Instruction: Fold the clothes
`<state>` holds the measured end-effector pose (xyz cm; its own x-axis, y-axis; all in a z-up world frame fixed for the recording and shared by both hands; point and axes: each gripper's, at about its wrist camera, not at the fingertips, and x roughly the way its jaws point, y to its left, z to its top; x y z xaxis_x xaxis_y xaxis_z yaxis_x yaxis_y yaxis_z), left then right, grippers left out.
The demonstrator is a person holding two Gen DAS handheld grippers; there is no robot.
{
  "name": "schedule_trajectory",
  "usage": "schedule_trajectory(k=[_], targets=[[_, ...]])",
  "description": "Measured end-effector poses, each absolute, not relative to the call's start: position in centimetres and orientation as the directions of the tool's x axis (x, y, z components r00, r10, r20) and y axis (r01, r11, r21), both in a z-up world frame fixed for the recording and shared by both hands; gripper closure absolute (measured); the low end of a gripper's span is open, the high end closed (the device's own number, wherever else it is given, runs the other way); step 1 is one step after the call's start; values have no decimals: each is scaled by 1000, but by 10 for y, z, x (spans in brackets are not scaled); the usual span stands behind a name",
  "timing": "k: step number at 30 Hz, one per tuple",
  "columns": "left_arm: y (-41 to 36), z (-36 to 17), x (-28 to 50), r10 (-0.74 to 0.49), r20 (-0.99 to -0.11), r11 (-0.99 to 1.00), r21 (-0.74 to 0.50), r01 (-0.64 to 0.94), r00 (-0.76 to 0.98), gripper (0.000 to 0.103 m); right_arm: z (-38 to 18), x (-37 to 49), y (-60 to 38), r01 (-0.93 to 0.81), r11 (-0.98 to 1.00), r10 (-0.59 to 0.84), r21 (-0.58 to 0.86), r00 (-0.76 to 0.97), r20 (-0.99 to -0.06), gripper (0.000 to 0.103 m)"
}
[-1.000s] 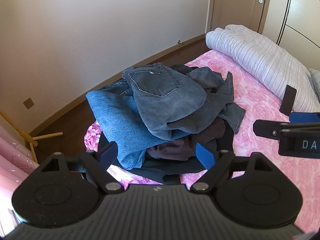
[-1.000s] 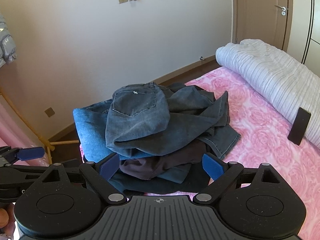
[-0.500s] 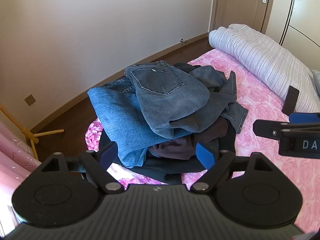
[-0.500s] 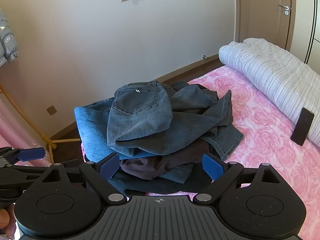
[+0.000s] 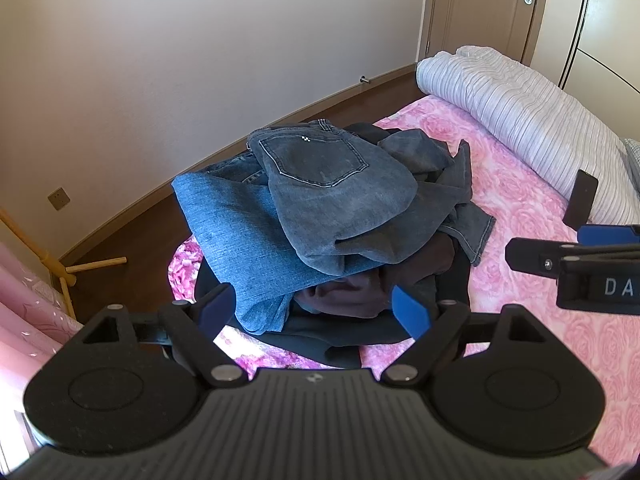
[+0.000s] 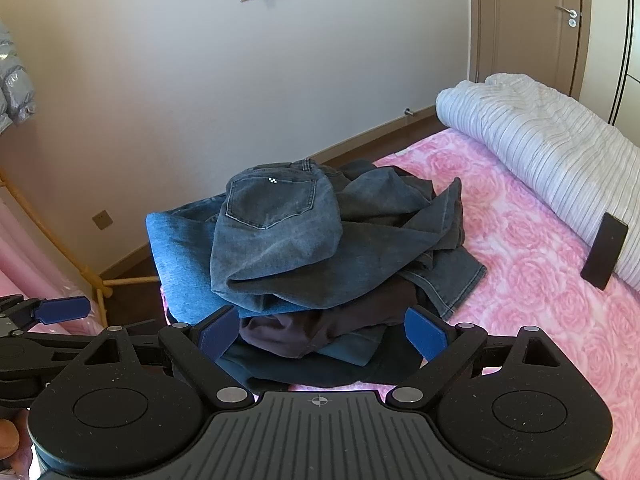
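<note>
On the left, the left gripper (image 5: 314,312) hangs with its blue pads wide apart and empty, just short of the heap of denim and dark clothes (image 5: 332,216) piled loosely at the corner of the pink rose-patterned bed (image 5: 532,216), probably dumped there for sorting. I count one blue pair of jeans (image 5: 240,240), one grey pair (image 5: 336,184) on top and at least two dark garments beneath; on the right, the right gripper (image 6: 322,334) is likewise spread and empty

A pink floral bed (image 5: 516,184) carries heaped clothes (image 5: 328,216), striped quilt (image 5: 532,120), dark phone (image 5: 579,200).
</note>
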<state>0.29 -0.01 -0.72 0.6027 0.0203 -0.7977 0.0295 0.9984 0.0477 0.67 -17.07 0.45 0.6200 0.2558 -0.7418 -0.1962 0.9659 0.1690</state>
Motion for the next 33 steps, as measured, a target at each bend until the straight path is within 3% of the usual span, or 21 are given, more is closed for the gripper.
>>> schedule_trajectory(k=[33], targets=[[6,-20,-11,16,-821,1000,5,-21,570,20,-14,5,-177,-241,947,315,212,575,-755,10]])
